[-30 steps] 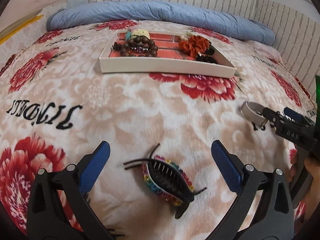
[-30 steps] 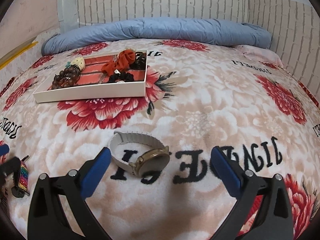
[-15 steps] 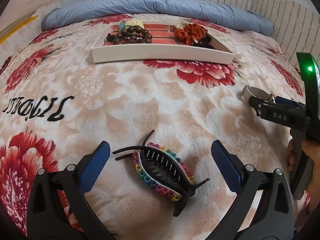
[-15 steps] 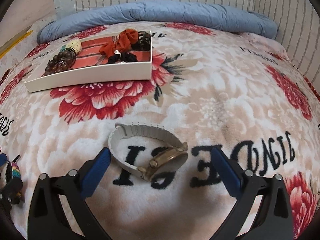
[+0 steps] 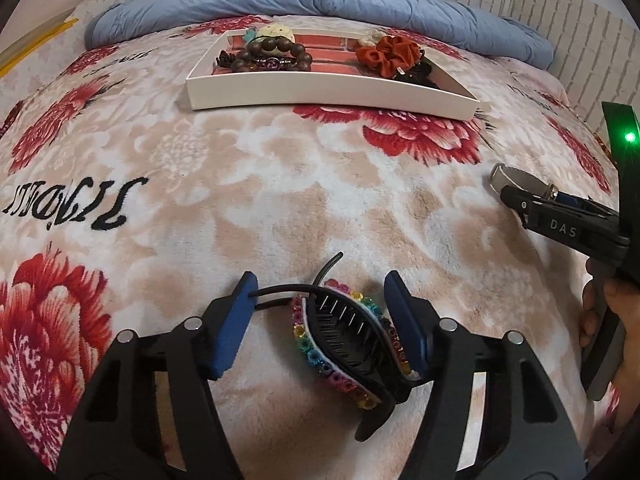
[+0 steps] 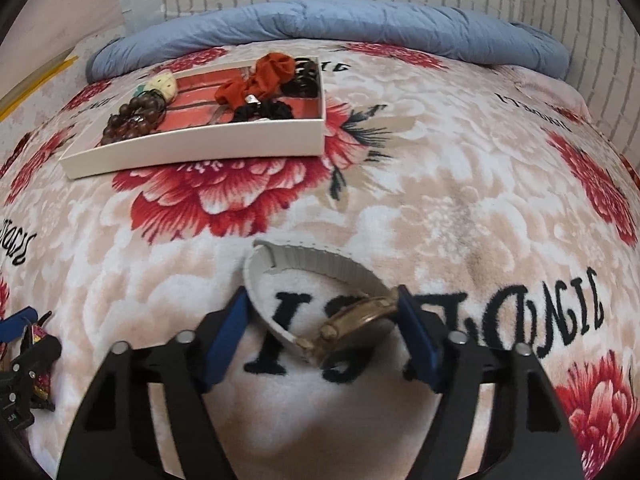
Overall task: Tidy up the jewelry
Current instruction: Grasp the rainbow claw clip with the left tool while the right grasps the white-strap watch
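Observation:
A black hair claw with rainbow beads (image 5: 344, 344) lies on the floral blanket between the pads of my left gripper (image 5: 320, 320). The jaws are partly closed around it, the right pad touching it and the left pad against its thin black prongs. A gold watch with a white strap (image 6: 320, 304) lies between the pads of my right gripper (image 6: 322, 328), both pads touching it. A white tray (image 5: 320, 94) holds wooden bead bracelets (image 5: 272, 56) and a red scrunchie (image 5: 388, 54); it also shows in the right wrist view (image 6: 200, 146).
A blue rolled duvet (image 5: 320, 4) lies along the far edge of the bed against a brick-pattern wall. The right gripper and hand show at the right of the left wrist view (image 5: 560, 224). The left gripper shows at the lower left of the right wrist view (image 6: 24, 360).
Both grippers have closed in from wide open, the left around the hair claw, the right around the watch. Both have moved slightly lower and closer to their items.

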Demonstrator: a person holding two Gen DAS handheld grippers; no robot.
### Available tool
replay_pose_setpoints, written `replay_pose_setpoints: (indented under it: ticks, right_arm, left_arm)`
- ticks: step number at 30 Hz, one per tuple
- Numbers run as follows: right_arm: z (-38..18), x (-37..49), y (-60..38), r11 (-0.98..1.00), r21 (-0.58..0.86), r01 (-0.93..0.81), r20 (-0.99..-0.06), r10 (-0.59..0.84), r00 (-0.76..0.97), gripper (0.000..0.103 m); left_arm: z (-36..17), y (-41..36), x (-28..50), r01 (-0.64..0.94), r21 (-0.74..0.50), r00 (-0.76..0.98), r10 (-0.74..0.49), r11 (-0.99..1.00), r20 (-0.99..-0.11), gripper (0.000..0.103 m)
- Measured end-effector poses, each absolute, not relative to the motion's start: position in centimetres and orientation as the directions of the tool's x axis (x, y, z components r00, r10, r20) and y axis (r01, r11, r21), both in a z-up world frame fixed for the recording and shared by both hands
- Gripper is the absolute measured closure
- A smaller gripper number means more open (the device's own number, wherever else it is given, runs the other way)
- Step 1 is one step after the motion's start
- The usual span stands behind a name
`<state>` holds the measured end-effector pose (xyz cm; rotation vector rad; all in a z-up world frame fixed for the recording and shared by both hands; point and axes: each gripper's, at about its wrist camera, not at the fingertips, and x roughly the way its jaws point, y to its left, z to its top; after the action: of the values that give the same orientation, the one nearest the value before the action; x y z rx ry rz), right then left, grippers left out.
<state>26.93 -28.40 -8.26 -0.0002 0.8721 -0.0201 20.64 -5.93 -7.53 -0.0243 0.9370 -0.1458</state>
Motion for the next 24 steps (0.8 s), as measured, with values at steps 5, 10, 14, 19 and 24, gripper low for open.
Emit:
replay_pose_setpoints:
  ticks: [5, 10, 14, 19, 24]
  right_arm:
    - [-8.1, 26.8, -29.1, 0.999, 0.035, 0.031, -0.762, 0.007, 0.647, 0.044]
    - [-8.1, 26.7, -29.7, 0.997, 0.056, 0.044, -0.761, 0.014, 0.649, 0.055]
    - [-8.0, 26.7, -29.7, 0.997, 0.057, 0.043, -0.760, 0.015, 0.649, 0.060]
    - [-7.9, 26.7, -29.6, 0.998, 0.052, 0.040, -0.758, 0.013, 0.652, 0.062]
    - [-7.7, 26.7, -29.5, 0.998, 0.057, 0.037, -0.755, 0.019, 0.655, 0.063]
  left_arm:
    - [-7.4, -5.7, 20.7, 0.115, -0.102, 0.579, -0.150, 0.988, -0.802, 0.041]
    - [-7.1, -5.7, 20.8, 0.127, -0.117, 0.578, -0.169, 0.985, -0.798, 0.042]
    - [-6.5, -5.8, 20.7, 0.134, -0.118, 0.587, -0.175, 0.984, -0.790, 0.042]
    - [-5.5, -5.3, 21.1, 0.137, -0.132, 0.607, -0.188, 0.982, -0.772, 0.042]
    - [-4.4, -4.9, 22.1, 0.140, -0.138, 0.626, -0.195, 0.981, -0.755, 0.042]
